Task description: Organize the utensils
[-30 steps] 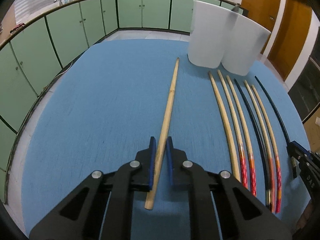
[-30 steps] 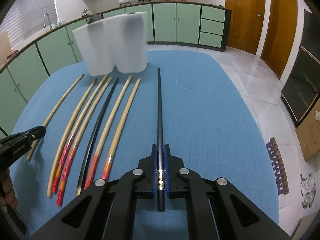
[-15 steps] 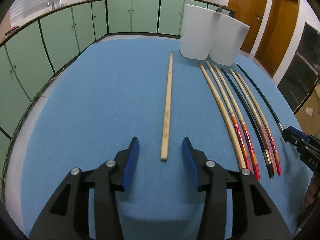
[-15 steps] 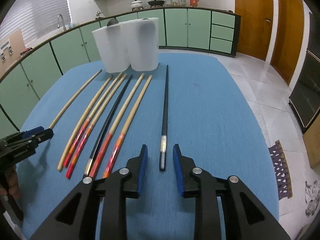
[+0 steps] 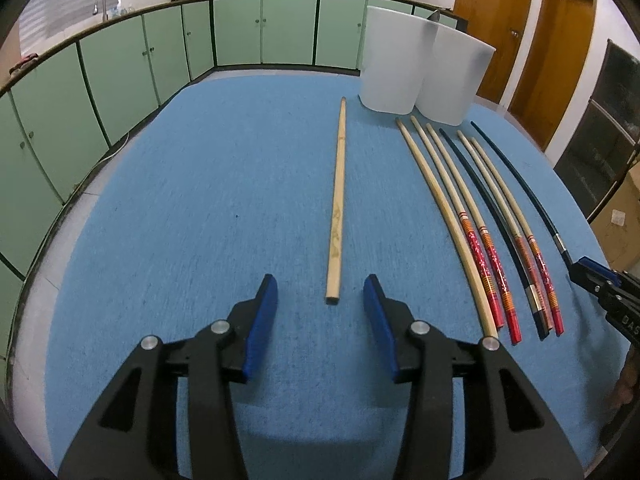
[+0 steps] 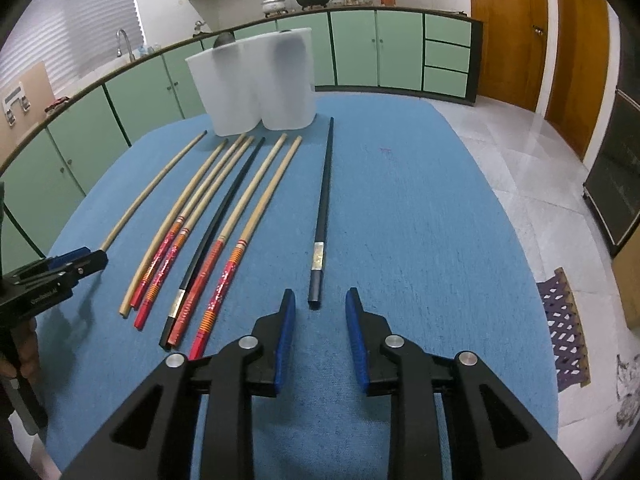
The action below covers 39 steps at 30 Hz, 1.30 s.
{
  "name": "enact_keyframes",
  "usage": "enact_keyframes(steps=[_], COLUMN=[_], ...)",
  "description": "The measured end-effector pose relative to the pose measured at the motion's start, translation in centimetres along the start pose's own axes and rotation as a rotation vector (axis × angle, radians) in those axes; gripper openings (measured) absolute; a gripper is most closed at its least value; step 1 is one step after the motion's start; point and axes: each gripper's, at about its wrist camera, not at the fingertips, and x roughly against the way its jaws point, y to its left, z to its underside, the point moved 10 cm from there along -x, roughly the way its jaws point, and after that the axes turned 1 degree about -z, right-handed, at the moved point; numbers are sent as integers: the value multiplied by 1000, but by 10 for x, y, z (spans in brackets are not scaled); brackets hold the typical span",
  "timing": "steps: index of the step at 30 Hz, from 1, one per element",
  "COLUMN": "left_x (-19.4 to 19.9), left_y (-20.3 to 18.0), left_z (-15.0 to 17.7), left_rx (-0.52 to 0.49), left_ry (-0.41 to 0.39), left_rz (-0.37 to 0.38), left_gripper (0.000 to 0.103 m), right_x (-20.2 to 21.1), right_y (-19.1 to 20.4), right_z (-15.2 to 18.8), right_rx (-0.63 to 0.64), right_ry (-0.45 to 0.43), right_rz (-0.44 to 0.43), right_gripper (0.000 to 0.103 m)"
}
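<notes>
Both grippers withdrawn, fingers (image 5: 264, 312) apart

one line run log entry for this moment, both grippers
left gripper: open, behind plain chopstick | right gripper: open, behind black chopstick | both flat on blue mat

Matt wood chopstick (image 5: 337, 200); fuzzy cloth table cover (image 5: 200, 200).

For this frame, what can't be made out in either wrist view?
- Contents of the two white containers: frosted walls show only dark shadows inside, both views.
- Marking on the plain bamboo chopstick: too small, left wrist view.
- Hand on the left gripper: cut off by the right view's edge.
- Items on the far counter: too small.
</notes>
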Motion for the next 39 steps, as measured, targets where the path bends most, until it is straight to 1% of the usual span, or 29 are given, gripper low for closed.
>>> enact_keyframes(steps=[5, 7, 11, 13, 14, 15, 18, 20, 22, 24, 26, 31, 35, 39], left_x=[-1, -2, -2, -2, -1, -1, -1, -1, -1, -1, -1, 6, 23, 52], left_y=[-2, -1, -1, -3, -5, -8, -11, -13, -15, -18, -18, -16, -16, -18], left_z=[-1, -1, -1, -1, -1, -1, 0, 0, 1, 1, 1, -1, -10, -31], left_rx=[-7, -5, 4, 0, -6, -15, -33, -37, -46, -53, -49, -30, -56, -96], left_ry=[2, 1, -1, -3, -4, -4, -3, -3, -2, -1, 0, 7, -28, -103], left_rz=[-12, -12, -10, -8, -7, -6, -14, -15, -16, -15, -21, 1, -8, -26], left_gripper=[43, 43, 42, 35, 34, 30, 25, 21, 11, 6, 6, 6, 6, 6], right_x=[-1, -3, -5, -6, -7, -8, -11, -12, -12, -12, -11, -2, 12, 32], right_y=[8, 10, 8, 8, 8, 8, 10, 11, 11, 10, 10, 7, 4, -1], right_z=[1, 3, 1, 0, 0, -1, -2, -3, -2, -2, -1, -5, -14, -30], right_rx=[42, 57, 51, 50, 51, 53, 72, 82, 85, 84, 85, 75, 92, 105], right_ry=[10, 13, 18, 19, 19, 19, 26, 28, 27, 27, 25, -5, -33, -74], right_rz=[18, 38, 40, 47, 49, 51, 60, 68, 71, 71, 74, 68, 83, 96], right_gripper=[25, 24, 20, 19, 17, 15, 10, 8, 8, 7, 7, 7, 7, 7])
